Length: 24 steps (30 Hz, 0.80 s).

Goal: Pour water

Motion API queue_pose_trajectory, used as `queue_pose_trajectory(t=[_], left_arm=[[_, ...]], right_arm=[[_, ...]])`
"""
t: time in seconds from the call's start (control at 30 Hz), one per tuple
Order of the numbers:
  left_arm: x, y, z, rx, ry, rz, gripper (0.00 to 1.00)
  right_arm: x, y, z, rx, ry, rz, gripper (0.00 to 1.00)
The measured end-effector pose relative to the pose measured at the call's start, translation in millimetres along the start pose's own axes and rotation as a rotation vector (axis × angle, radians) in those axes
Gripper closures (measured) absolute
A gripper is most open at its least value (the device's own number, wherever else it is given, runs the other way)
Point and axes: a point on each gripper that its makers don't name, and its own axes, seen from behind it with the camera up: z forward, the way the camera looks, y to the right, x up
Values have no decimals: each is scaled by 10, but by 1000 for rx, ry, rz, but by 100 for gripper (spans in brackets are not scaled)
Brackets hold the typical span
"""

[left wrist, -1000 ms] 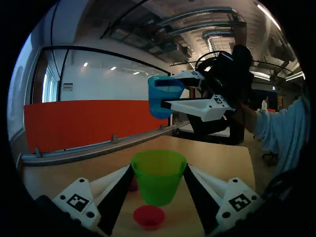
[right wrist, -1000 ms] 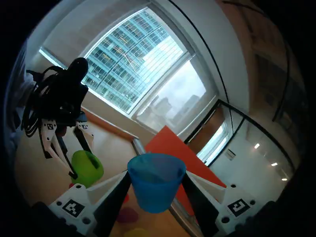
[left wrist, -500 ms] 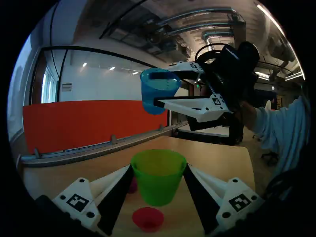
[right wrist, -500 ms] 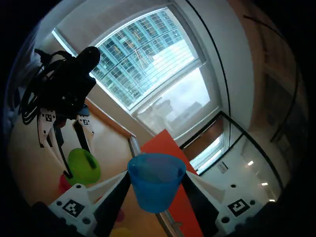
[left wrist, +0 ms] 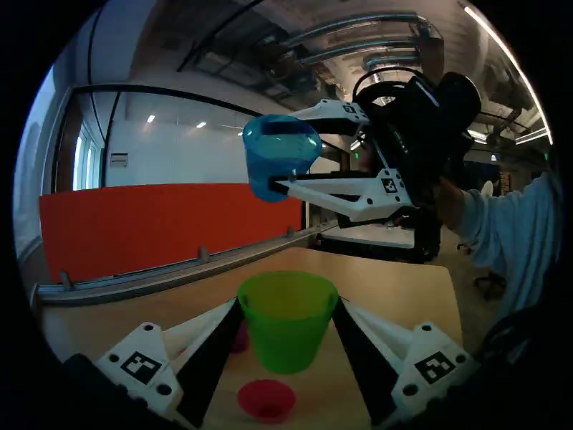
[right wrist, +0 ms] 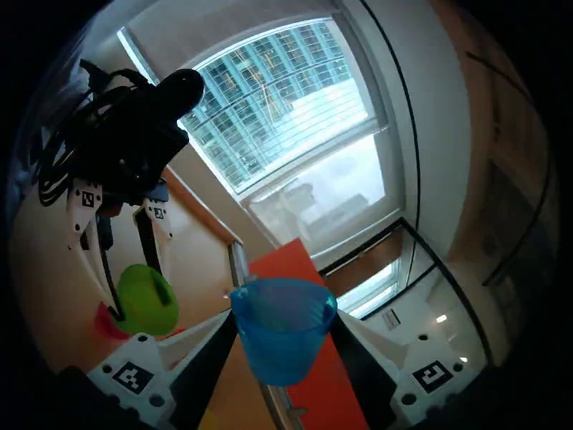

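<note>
A light wooden tabletop [left wrist: 401, 283] carries two small things at its near end. A small red plastic cup [left wrist: 266, 399] stands upright, mouth up. Just beyond it, slightly left, sits a small magenta cup [left wrist: 240, 337], partly hidden.

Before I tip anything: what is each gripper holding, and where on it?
The left gripper clamps the green cup by its side walls; right gripper clamps the blue cup likewise.

Opposed fisheyes, both seeing green cup [left wrist: 287, 326]
</note>
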Motion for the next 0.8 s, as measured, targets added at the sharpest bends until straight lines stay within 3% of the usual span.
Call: queue_pose_trajectory(t=[0.8], left_arm=[[15,29,12,-6,0,5,13]], right_arm=[[22,173,63,-36,-7,-115,11]])
